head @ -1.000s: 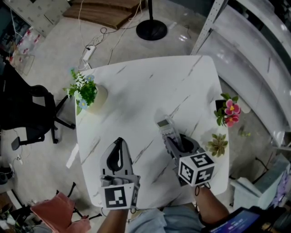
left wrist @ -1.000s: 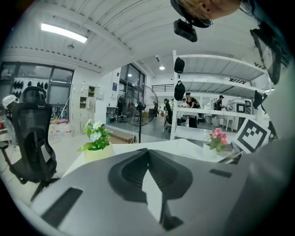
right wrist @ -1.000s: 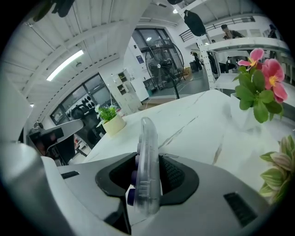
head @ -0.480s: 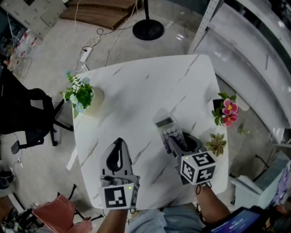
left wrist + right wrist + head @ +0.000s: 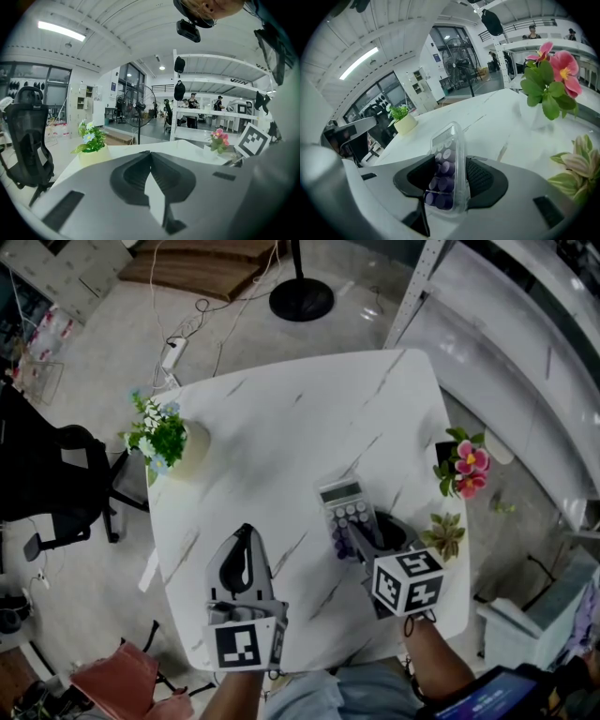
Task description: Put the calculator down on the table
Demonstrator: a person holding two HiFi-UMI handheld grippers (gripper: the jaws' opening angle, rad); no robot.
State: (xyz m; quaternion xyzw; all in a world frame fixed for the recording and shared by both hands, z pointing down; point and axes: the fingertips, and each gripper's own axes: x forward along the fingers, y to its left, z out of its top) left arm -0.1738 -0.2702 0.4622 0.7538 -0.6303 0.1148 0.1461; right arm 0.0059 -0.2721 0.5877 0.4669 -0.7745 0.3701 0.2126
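Observation:
The calculator (image 5: 347, 507), clear-cased with purple keys, lies face up on the white marble table (image 5: 281, 418) at its right side. Its near end sits between the jaws of my right gripper (image 5: 353, 538), which are opening. In the right gripper view the calculator (image 5: 445, 159) leans toward the right pad with a gap on its left, and the right gripper (image 5: 446, 183) no longer pinches it. My left gripper (image 5: 246, 535) rests over the table's near left part, shut and with nothing in it; in its own view the left gripper (image 5: 150, 154) has its jaw tips meeting.
A yellow pot of white and blue flowers (image 5: 169, 439) stands at the table's left edge. Pink flowers (image 5: 466, 470) and a small succulent (image 5: 448, 536) stand at the right edge, close to my right gripper. A black office chair (image 5: 56, 479) is off the left side.
The calculator has gone from edge-on in the right jaws to lying face up on the table. The right jaws have spread apart. The left gripper has stayed still.

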